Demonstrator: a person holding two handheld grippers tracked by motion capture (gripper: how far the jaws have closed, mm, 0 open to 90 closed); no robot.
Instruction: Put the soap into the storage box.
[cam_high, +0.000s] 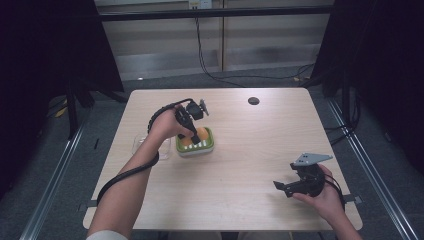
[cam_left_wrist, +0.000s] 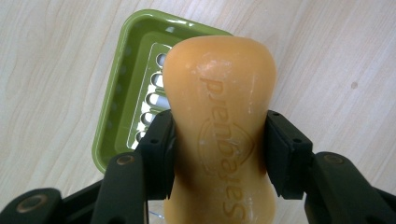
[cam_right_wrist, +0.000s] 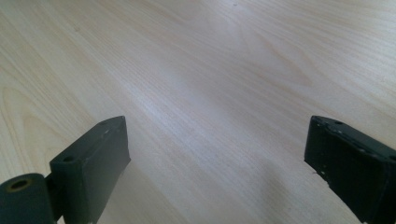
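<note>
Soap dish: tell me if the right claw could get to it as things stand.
Probably yes. The right claw is open and holds nothing, with bare table between it and the soap dish, though the left claw holds soap above it.

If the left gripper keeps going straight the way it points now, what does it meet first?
Likely the green soap dish: the left gripper, clamped on the orange soap bar, points down at it. The gap is unclear.

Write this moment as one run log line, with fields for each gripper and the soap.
left gripper: shut on soap bar | soap bar: above green soap dish | right gripper: open, nothing between jaws, over bare table
</note>
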